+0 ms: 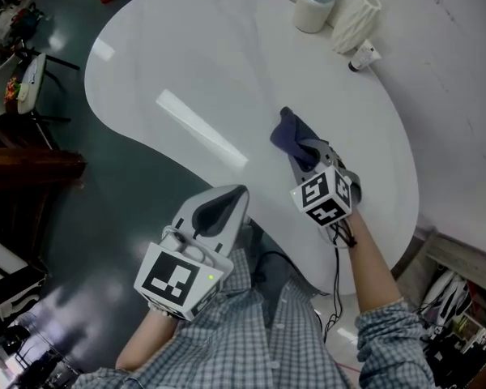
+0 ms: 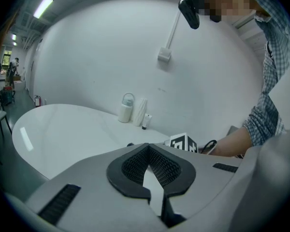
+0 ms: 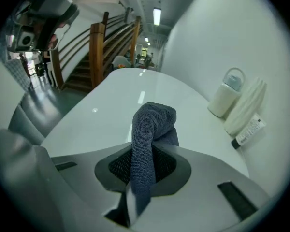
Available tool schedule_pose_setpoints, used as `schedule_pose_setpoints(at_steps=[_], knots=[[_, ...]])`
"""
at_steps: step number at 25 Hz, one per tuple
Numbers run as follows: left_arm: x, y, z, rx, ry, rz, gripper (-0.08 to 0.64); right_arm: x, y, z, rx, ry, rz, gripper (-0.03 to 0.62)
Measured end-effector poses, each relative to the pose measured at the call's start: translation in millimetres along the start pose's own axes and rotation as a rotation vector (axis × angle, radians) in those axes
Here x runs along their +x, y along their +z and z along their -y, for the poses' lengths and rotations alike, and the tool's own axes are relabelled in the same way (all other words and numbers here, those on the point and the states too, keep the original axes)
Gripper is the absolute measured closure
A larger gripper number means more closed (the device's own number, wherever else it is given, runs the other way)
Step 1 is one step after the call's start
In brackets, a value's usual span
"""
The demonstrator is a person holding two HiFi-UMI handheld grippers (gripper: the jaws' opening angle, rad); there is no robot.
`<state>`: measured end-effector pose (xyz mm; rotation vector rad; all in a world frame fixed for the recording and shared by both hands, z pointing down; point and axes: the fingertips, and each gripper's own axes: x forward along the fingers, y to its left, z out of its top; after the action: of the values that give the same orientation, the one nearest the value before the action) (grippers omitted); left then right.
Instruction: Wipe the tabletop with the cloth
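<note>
Cloth [image 3: 152,124] clamped in jaws of my right gripper [image 3: 142,151], bunched end sticking out over the tabletop [image 1: 186,55]. Left gripper [image 2: 149,152] clenched, empty.

1. The hand-held gripper [image 3: 144,159] fills the lower part of the view, its grey jaws closed on a dark blue-grey cloth [image 3: 153,122].
2. The cloth is pinched between the black meshed pads and rises past the jaw tips in a rounded fold.
3. Beyond it lies a white, glossy surface [image 3: 106,112] with a curved far edge.
4. At the right, near a white wall [image 3: 217,28], stand a white bottle [image 3: 224,98] with a pale blue lid, a ribbed vase [image 3: 245,106] just beside it, and a small black-capped tube [image 3: 247,131].
5. A wooden staircase [image 3: 99,47] shows in the background at the left.
</note>
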<state>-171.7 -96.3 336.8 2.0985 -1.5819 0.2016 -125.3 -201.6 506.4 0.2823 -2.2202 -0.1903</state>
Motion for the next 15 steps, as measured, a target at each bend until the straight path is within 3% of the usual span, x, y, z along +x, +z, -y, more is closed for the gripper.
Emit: schedule_pose_setpoints(at_steps=[4, 9, 15], knots=[[-7, 5, -1, 0.024, -0.024, -0.010, 0.555, 1, 22, -57, 0.031, 0.079, 0.046, 0.540], [-15, 7, -5, 0.039, -0.083, 0.013, 0.555, -4, 38, -126, -0.033, 0.160, 0.059, 0.540], [-22, 6, -6, 0.068, -0.143, 0.005, 0.555, -16, 36, -173, -0.001, 0.195, 0.049, 0.540]])
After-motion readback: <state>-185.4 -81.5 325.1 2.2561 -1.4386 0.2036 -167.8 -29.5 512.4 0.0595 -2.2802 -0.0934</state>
